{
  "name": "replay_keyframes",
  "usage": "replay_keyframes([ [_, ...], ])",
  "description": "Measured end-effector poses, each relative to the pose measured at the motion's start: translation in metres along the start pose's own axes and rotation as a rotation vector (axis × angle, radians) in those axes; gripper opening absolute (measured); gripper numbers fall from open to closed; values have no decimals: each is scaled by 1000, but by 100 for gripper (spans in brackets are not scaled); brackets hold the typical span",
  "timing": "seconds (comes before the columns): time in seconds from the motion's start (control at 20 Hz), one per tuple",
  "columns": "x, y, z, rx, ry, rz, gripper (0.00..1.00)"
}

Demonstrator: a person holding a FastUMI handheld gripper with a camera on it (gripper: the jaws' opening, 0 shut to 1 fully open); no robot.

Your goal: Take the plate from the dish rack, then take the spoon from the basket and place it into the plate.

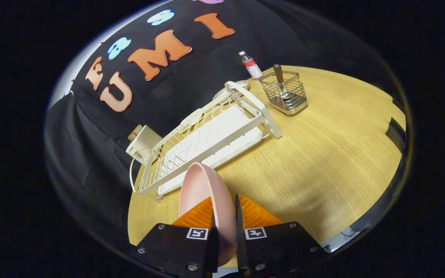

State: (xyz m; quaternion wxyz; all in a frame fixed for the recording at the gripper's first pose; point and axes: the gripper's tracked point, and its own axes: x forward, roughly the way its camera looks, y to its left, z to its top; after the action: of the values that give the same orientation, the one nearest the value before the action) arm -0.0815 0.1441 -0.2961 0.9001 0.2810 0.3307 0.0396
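Note:
A pink plate (pixel 203 193) stands on edge between my fingers, and my gripper (pixel 224 210) is shut on its rim, holding it above the wooden table (pixel 323 162). Just beyond the plate lies the white wire dish rack (pixel 207 139) on its drip tray. Farther off, past the rack's far end, a wire basket (pixel 286 94) holds a spoon (pixel 279 79) that stands with its handle up.
A small bottle (pixel 251 65) stands behind the basket near the booth wall. A white dish (pixel 232 89) sits behind the rack's far end, and a white box (pixel 143 143) leans at the rack's near end. The table's rim curves off to the right.

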Motion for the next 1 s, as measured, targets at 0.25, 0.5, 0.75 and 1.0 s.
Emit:
replay_keyframes([
  [0.25,11,-23,-13,-64,36,-93,34],
  [0.5,8,-26,3,-120,15,-109,65],
  [0.75,-5,-37,52,-202,-71,-145,96],
  [1.0,-23,-58,116,-260,-202,-208,99],
])
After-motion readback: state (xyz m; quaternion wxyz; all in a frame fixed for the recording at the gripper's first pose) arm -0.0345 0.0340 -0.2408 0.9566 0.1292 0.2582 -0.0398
